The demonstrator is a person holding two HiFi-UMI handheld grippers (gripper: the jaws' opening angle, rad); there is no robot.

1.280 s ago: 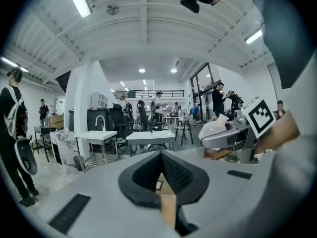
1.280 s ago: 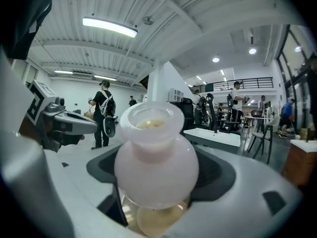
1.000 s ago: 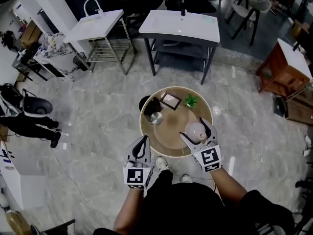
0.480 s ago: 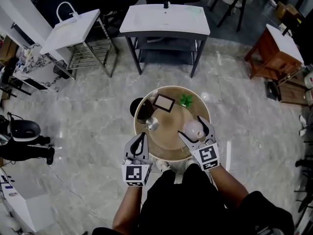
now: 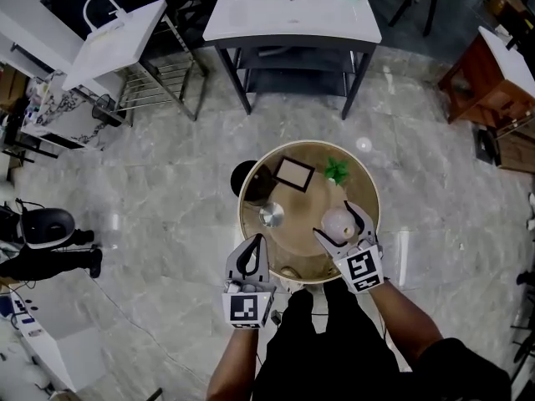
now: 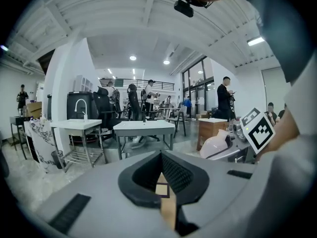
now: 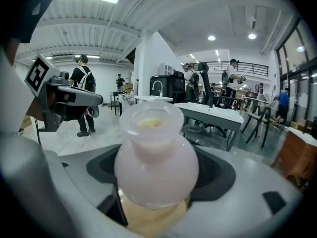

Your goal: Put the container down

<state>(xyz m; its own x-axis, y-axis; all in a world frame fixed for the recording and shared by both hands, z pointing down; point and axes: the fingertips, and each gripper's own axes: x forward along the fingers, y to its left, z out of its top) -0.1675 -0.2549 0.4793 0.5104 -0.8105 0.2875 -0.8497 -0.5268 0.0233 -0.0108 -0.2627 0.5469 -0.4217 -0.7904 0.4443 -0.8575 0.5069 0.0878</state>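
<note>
A grey marbled floor (image 5: 167, 199) fills most of the head view; at its far edge stands a white basin table (image 5: 292, 15) on dark legs, with a smaller white basin stand (image 5: 113, 44) to its left and a brown wooden cabinet (image 5: 489, 78) well apart to the right; near the middle stands a round table (image 5: 369, 192) with a tan top and pale rim, and a black round thing (image 5: 243, 176) sits just beside its left edge on the floor; the person, in dark clothes, stands at the table's near side with both forearms reaching forward; the right gripper (image 5: 335, 220) reaches over the right part of the tabletop with its jaws spread wide around the container (image 7: 156, 157), a pale frosted vessel with a round belly and a narrower neck, gripped at the belly on both sides; the tan tabletop shows beneath it, but whether its base touches the top I cannot tell; the left gripper (image 5: 251, 256) hangs at the table's near left rim, its jaws drawn together at the tips with nothing between them; on the far part of the top lies a dark-framed picture (image 5: 294, 174); a shiny metal cup (image 5: 271, 215) stands at the left, between the frame and the left gripper; a small green plant (image 5: 337, 170) sits just right of the frame, beyond the container.
</note>
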